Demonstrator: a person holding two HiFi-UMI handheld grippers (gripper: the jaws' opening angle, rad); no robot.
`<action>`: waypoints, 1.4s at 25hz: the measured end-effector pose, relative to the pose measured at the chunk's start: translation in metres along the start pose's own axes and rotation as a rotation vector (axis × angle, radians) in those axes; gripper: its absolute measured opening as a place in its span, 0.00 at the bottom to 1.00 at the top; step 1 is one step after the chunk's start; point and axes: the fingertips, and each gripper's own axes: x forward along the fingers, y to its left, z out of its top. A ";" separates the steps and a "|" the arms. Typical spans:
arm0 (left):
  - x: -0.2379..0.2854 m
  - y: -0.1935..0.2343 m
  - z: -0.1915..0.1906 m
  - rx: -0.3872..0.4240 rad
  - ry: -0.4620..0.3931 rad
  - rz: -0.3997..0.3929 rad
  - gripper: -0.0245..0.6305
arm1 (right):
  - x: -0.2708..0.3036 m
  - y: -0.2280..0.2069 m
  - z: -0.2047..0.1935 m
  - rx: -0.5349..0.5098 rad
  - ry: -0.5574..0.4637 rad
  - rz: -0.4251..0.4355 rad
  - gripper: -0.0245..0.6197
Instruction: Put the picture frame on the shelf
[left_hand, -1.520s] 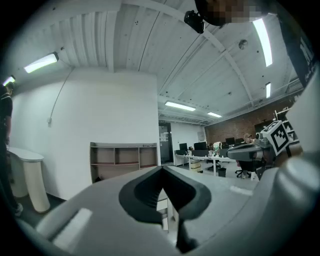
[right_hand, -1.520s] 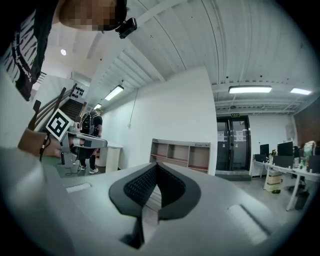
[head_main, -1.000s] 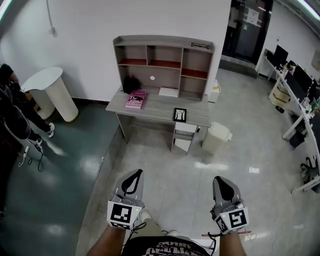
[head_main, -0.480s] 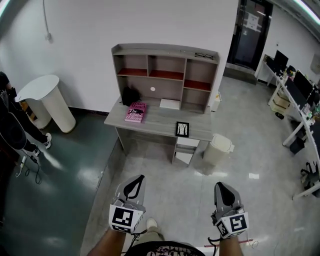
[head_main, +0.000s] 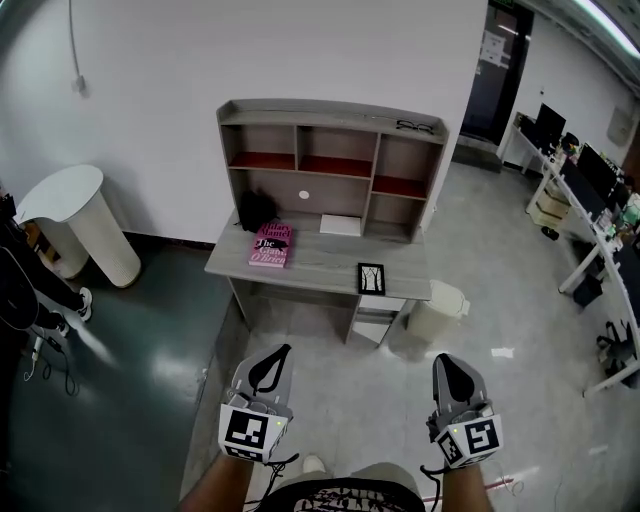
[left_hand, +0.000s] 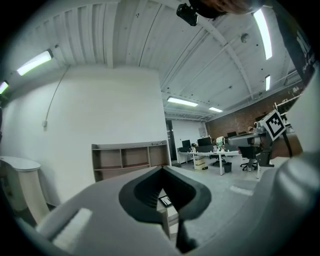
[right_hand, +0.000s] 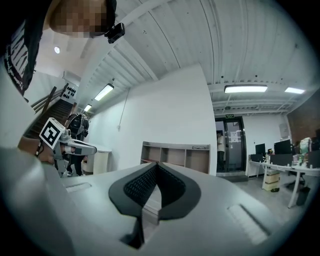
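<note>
At mid-frame, near the desk's (head_main: 320, 258) front right edge: picture frame (head_main: 371, 278), below the shelf (head_main: 330, 117). Lower frame: left tool (head_main: 272, 353), right tool (head_main: 447, 363), both closed, empty, well apart from it.

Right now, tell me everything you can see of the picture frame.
The picture frame is small and rectangular, taller than wide: a thin black border round a pale picture with dark branch-like marks. It sits near the front right edge of the grey desk, above the drawers, apart from the pink book. Only the desk touches it. Whether it stands propped or lies flat I cannot tell.
</note>
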 end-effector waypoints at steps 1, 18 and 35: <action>0.001 0.004 0.000 -0.011 -0.004 -0.004 0.04 | 0.004 0.002 0.001 -0.001 0.002 -0.002 0.08; 0.002 0.030 -0.012 -0.091 -0.037 0.012 0.04 | 0.030 0.017 0.005 -0.029 0.046 -0.002 0.08; 0.045 0.024 -0.036 -0.070 0.018 0.058 0.04 | 0.046 -0.028 -0.025 0.016 0.064 -0.016 0.08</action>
